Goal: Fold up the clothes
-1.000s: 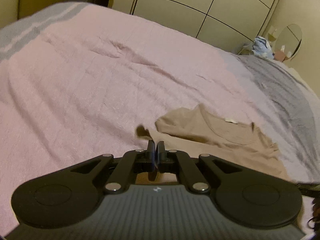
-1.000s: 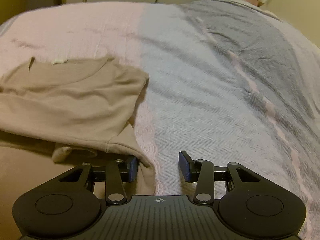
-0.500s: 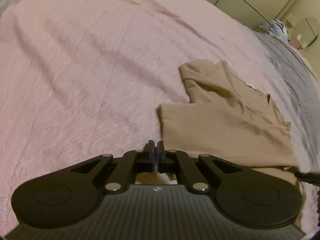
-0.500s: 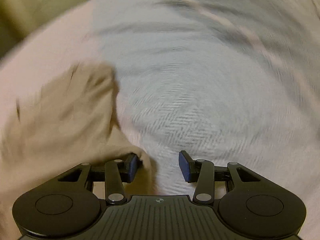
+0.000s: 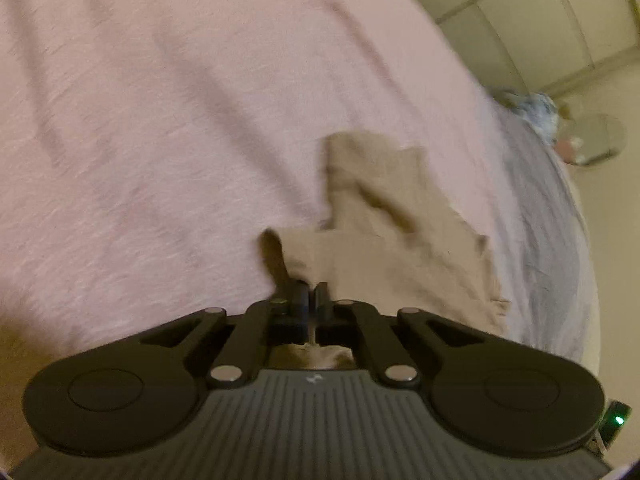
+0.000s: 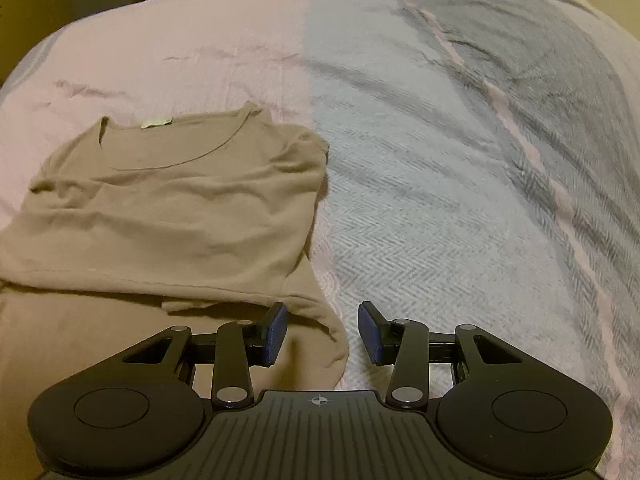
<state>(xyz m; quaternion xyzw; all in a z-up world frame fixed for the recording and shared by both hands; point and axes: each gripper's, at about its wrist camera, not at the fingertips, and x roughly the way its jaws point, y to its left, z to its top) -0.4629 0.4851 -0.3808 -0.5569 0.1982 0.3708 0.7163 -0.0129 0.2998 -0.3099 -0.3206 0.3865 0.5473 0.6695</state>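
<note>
The tan shirt [image 6: 172, 208] lies on the pink left part of the bed [image 6: 440, 200], its near hem folded up over the body toward the collar. The left tongs [image 5: 311, 300] are clamped on its left edge, finishing that fold. The right tongs [image 6: 322, 332] gape empty above the right edge. Next, probably, the left lets go.

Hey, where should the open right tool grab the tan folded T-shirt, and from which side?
Take the tan folded T-shirt at its near right corner, where loose fabric bulges beside the right tool. Come from the grey blanket side, sliding one finger under the edge: there the layers lift off the bed, and elsewhere they lie flat.
</note>
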